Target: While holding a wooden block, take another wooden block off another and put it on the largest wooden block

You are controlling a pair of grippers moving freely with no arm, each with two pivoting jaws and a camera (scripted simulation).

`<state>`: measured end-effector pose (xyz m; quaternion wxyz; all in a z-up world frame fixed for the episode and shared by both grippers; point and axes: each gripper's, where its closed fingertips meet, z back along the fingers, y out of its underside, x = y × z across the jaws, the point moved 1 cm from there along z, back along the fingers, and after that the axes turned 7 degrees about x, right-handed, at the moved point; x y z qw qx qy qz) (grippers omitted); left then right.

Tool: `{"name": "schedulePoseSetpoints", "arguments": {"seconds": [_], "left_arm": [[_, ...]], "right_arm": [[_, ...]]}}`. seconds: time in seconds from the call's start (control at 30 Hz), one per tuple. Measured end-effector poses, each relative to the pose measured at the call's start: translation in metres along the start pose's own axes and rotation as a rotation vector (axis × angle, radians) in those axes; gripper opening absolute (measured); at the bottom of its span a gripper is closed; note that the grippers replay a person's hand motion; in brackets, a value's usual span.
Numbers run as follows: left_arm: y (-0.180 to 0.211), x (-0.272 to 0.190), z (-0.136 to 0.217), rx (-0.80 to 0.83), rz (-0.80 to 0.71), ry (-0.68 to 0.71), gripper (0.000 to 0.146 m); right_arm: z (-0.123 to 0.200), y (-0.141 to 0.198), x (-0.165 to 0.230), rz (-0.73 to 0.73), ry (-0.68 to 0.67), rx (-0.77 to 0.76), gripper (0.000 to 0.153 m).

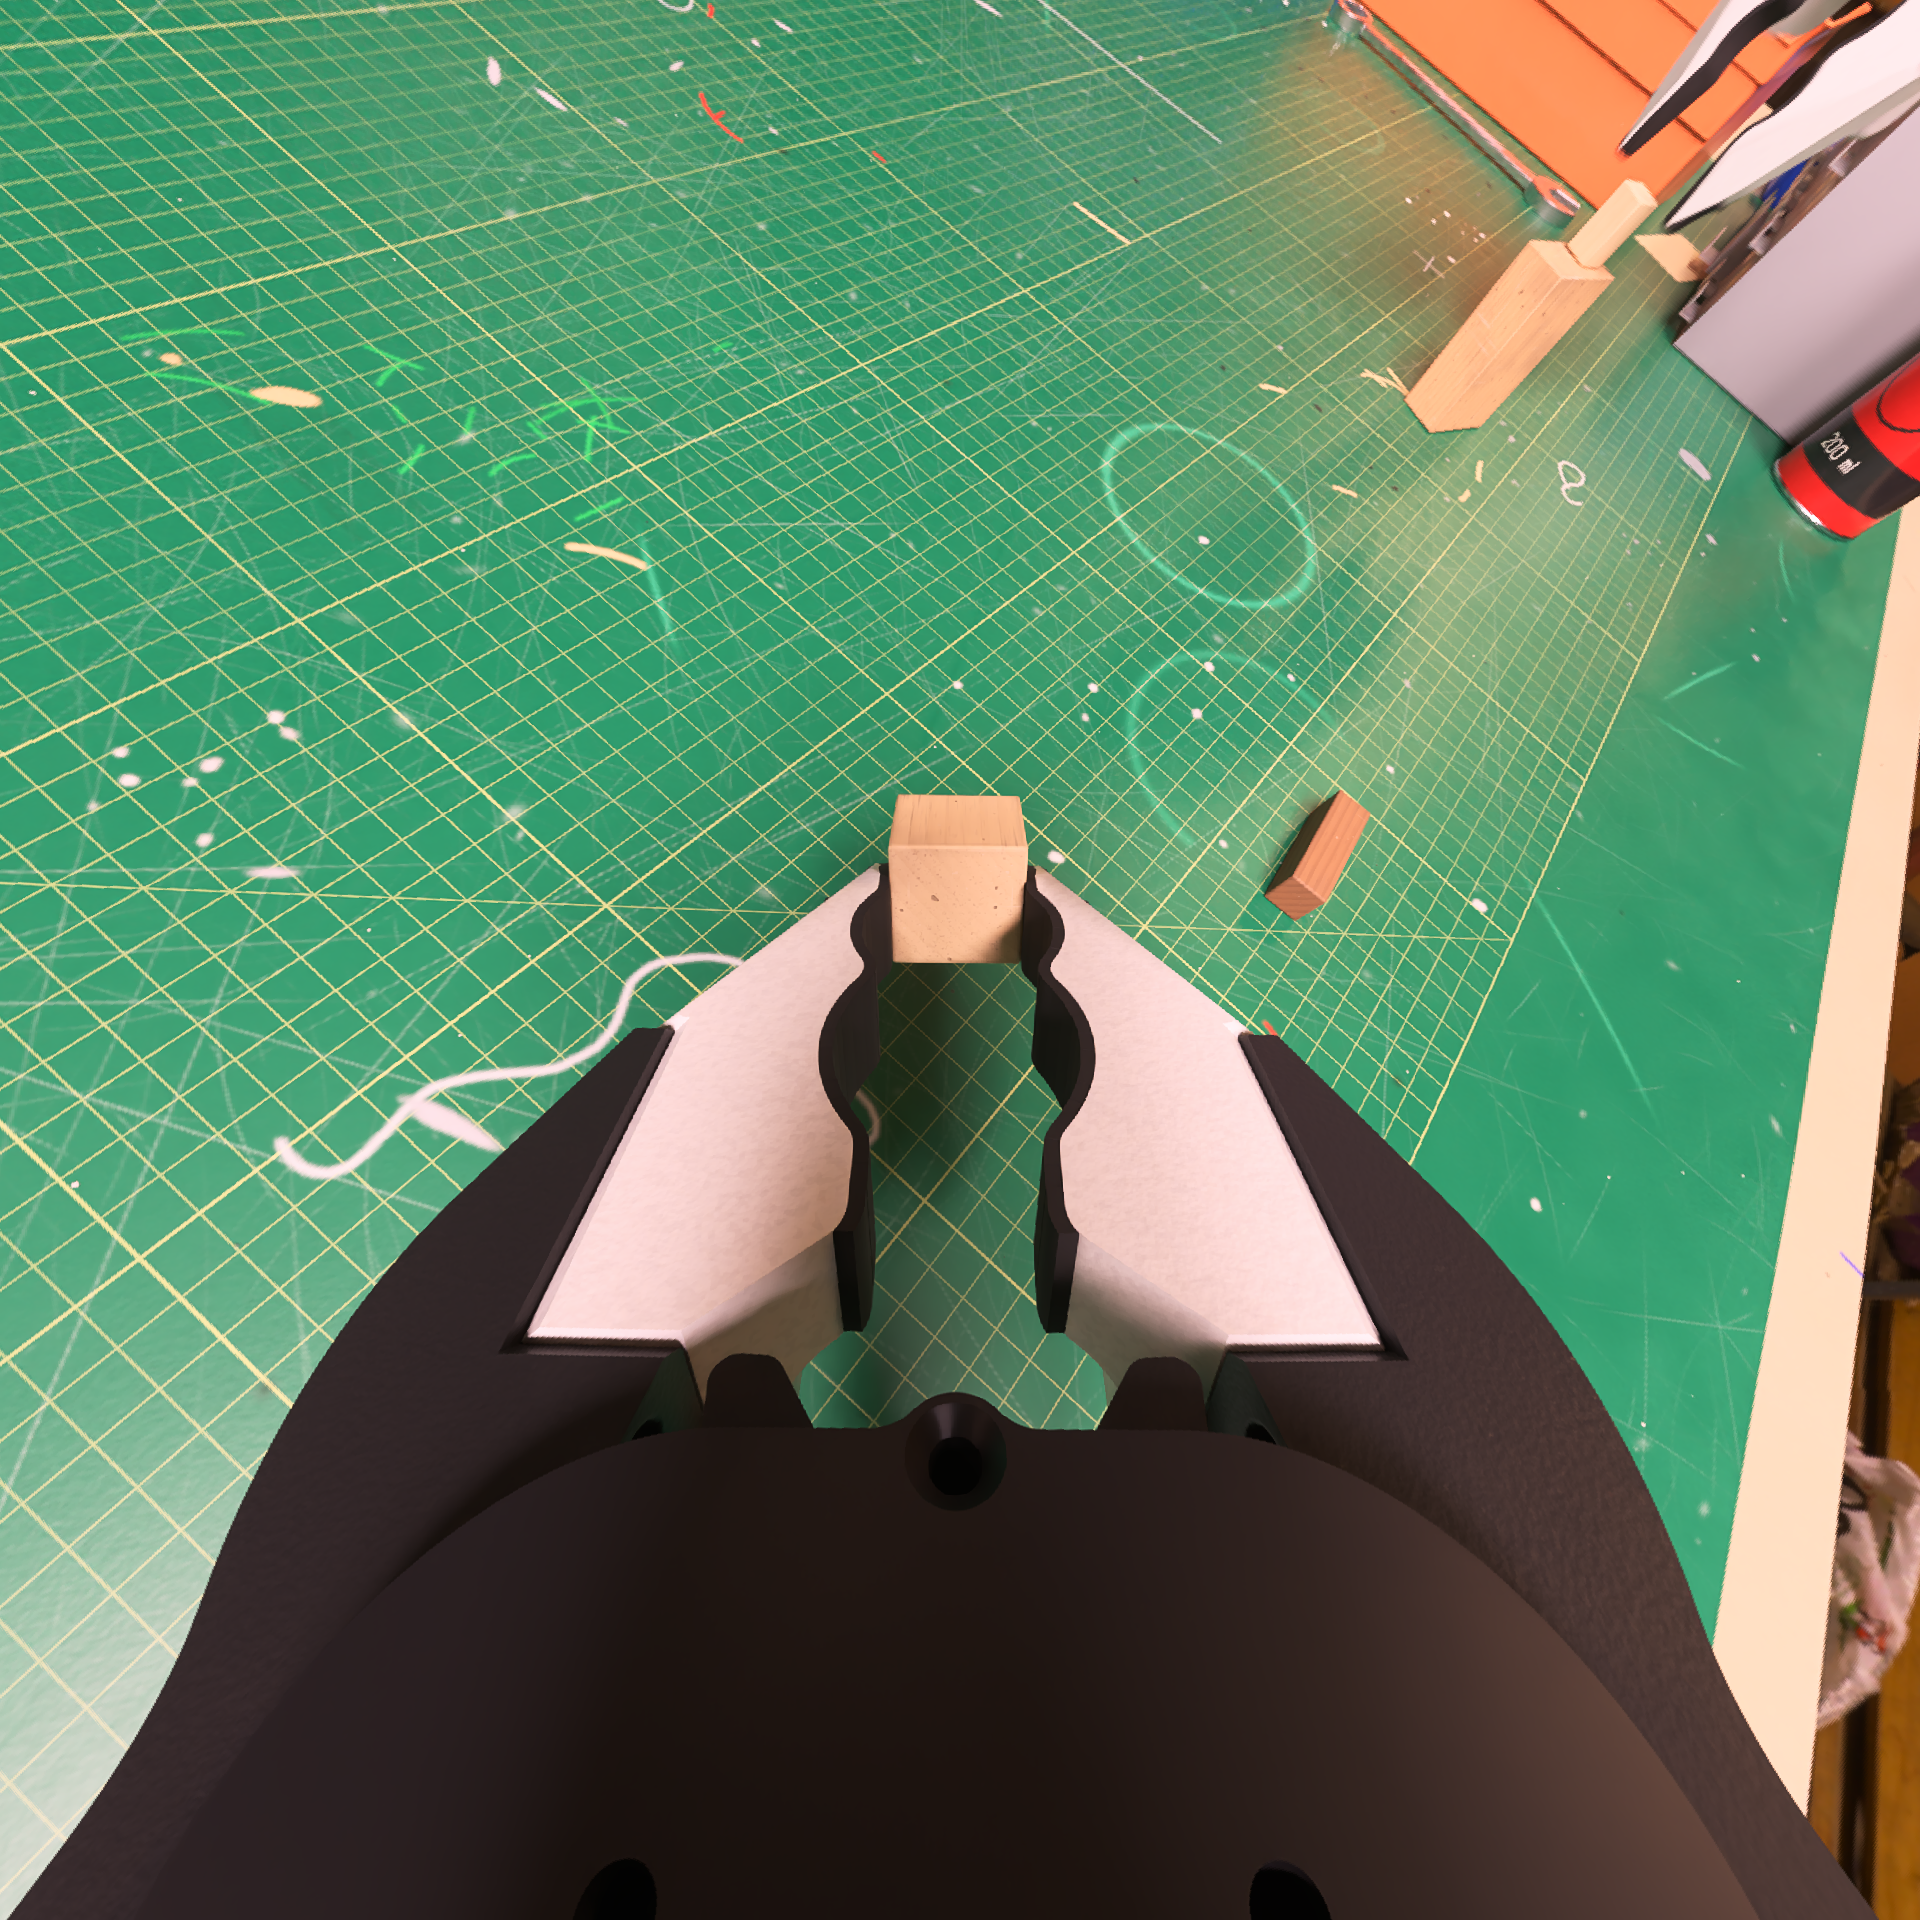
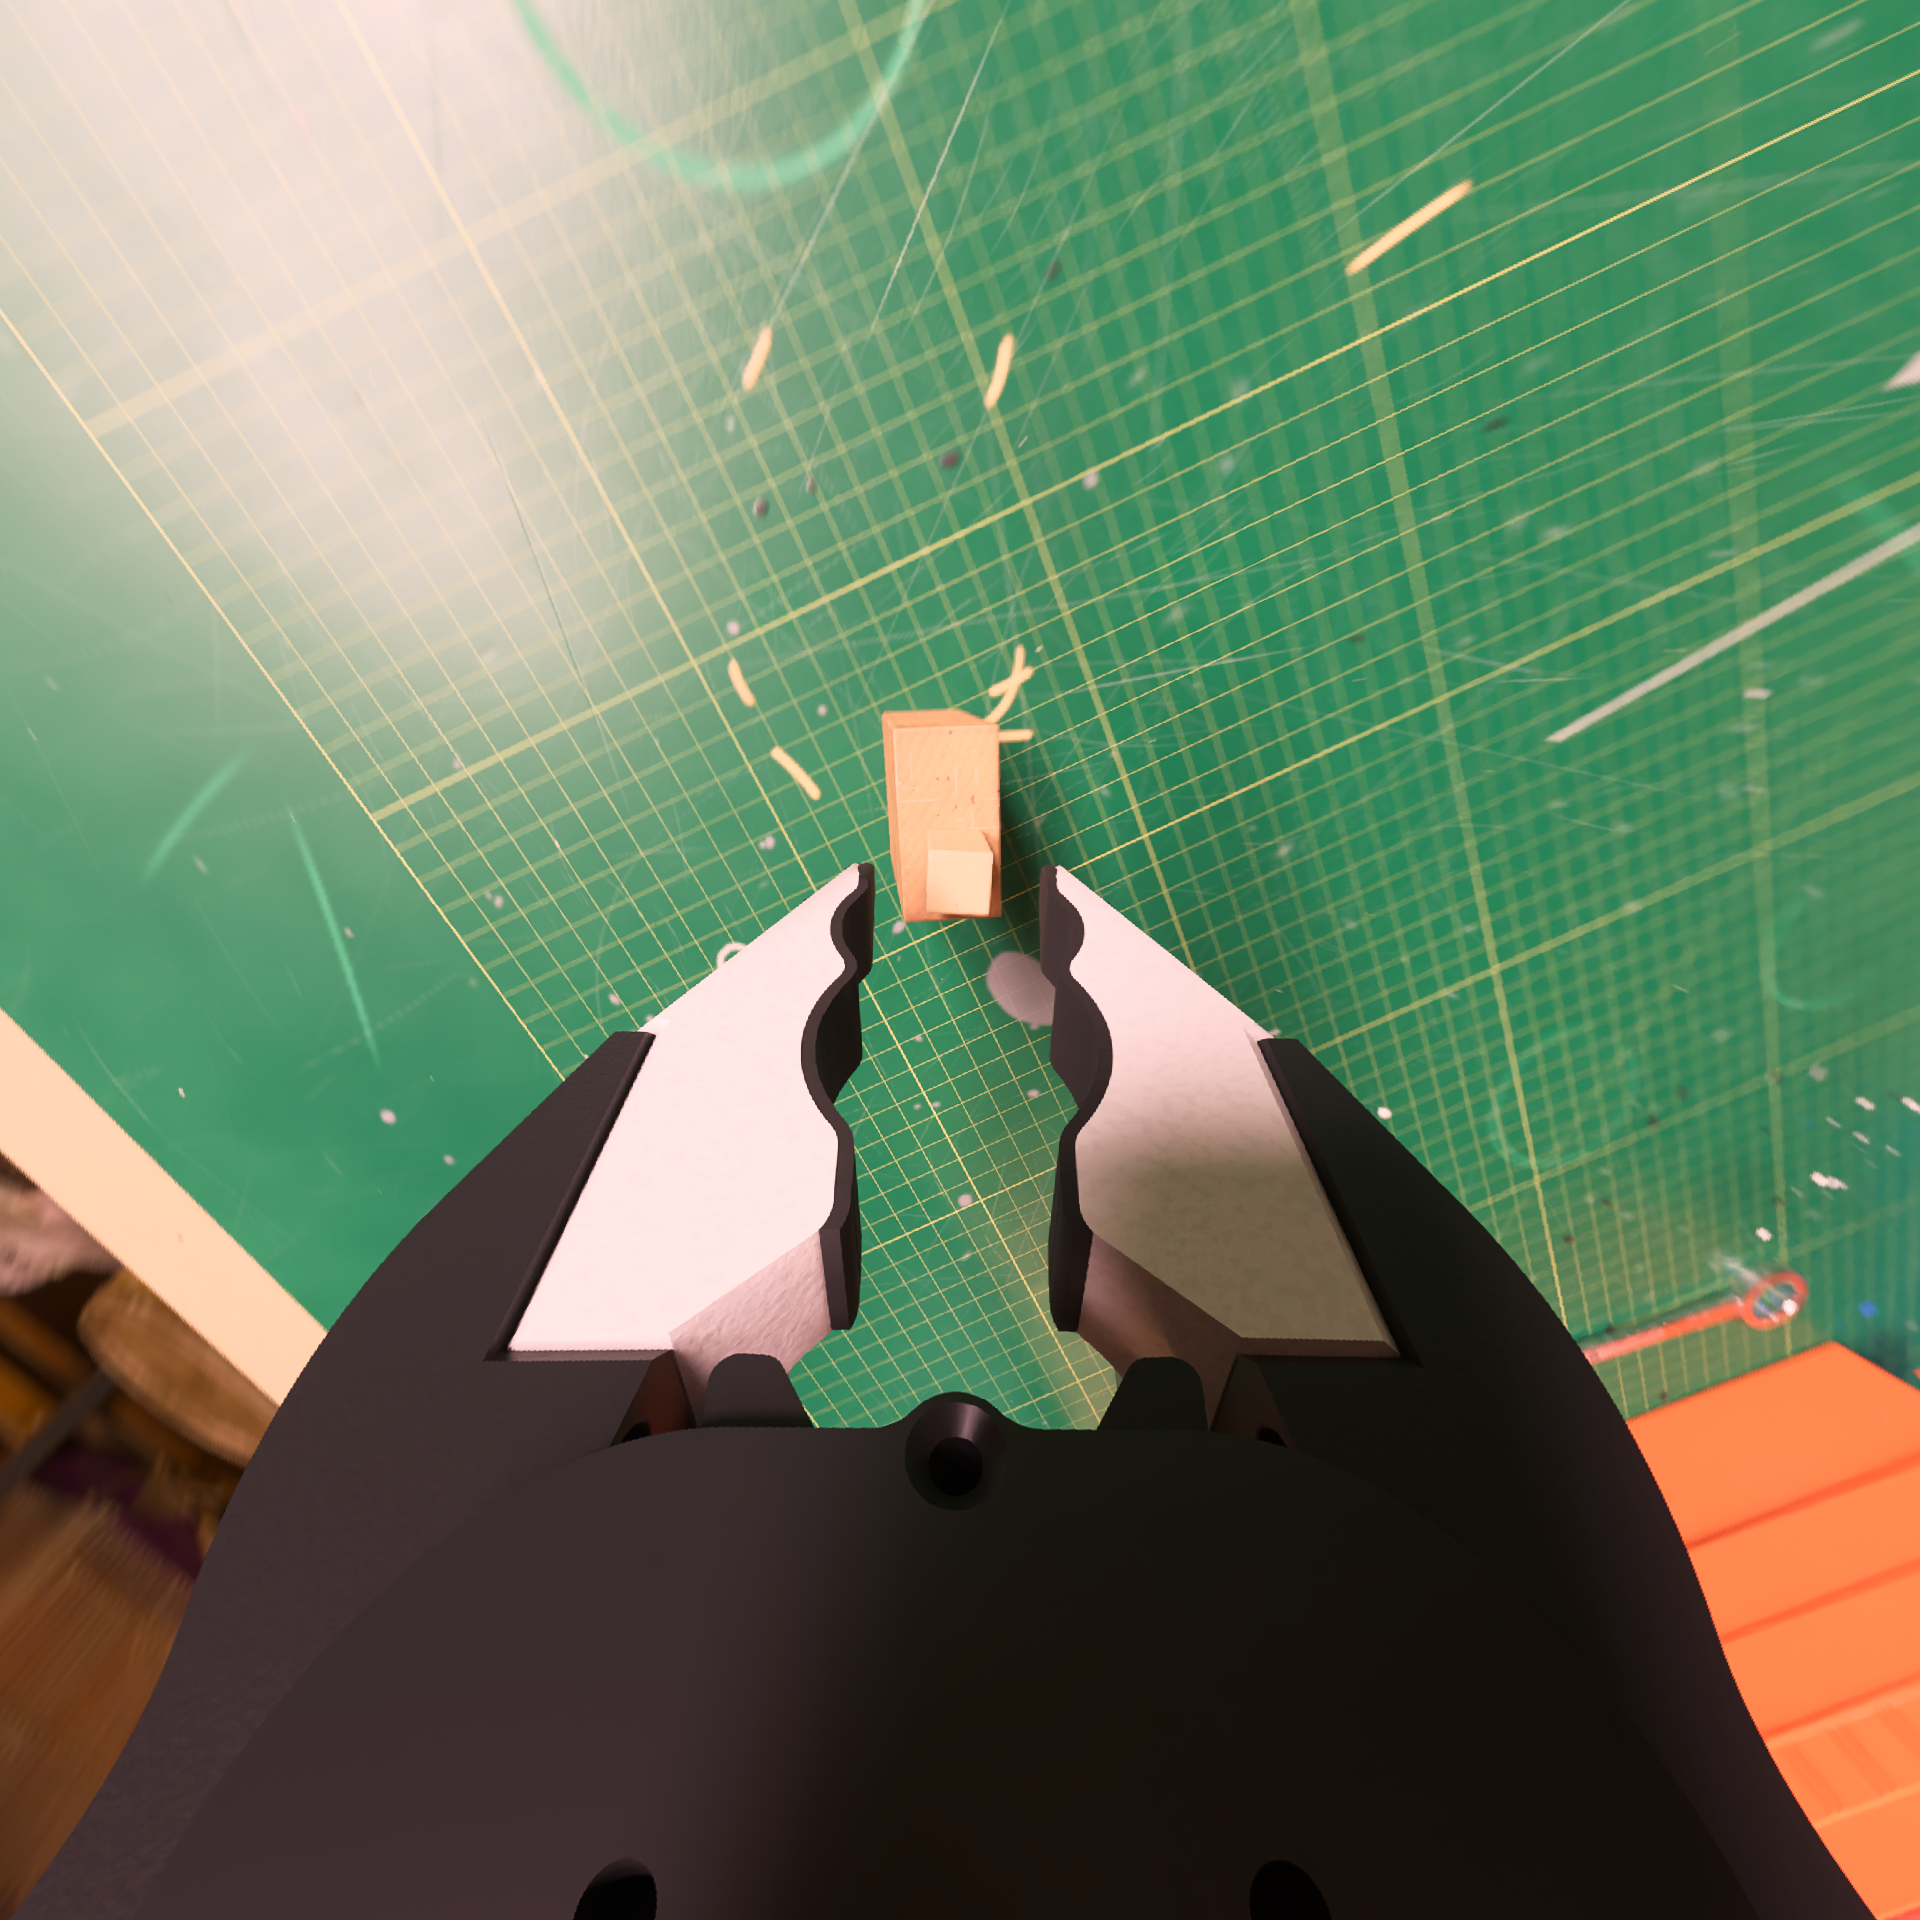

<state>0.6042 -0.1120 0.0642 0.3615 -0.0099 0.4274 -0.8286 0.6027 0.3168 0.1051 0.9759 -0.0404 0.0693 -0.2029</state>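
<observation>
In the left wrist view my left gripper (image 1: pixel 956 894) is shut on a pale wooden cube (image 1: pixel 956 873) and holds it above the green cutting mat (image 1: pixel 520 520). The largest wooden block (image 1: pixel 1507 332) stands at the far right with a small pale block (image 1: pixel 1614 216) on top. The right gripper (image 1: pixel 1766 114) hangs just above that stack. In the right wrist view my right gripper (image 2: pixel 956 883) is open and looks down on the large block (image 2: pixel 935 779) and the small block (image 2: pixel 954 883), which lies between the fingertips' lines, below them.
A small brown block (image 1: pixel 1317 854) lies on the mat to the right of my left gripper. Another small wooden piece (image 1: pixel 1671 255), a grey box (image 1: pixel 1829 312), a red can (image 1: pixel 1860 457), a wrench (image 1: pixel 1455 114) and an orange tray (image 2: pixel 1818 1558) crowd the stack's side. The table edge (image 2: pixel 156 1195) is near.
</observation>
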Motion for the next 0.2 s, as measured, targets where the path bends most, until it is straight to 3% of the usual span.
{"name": "schedulePoseSetpoints", "arguments": {"seconds": [0.07,0.2], "left_arm": [[0.000,0.000,0.001,-0.002,0.002,0.001,0.023],[0.000,0.000,0.000,-0.002,-0.006,-0.008,0.024]], "right_arm": [[0.028,-0.006,0.002,-0.062,0.074,-0.117,0.036],[0.089,-0.020,0.026,-0.236,0.211,-0.547,0.045]]}}
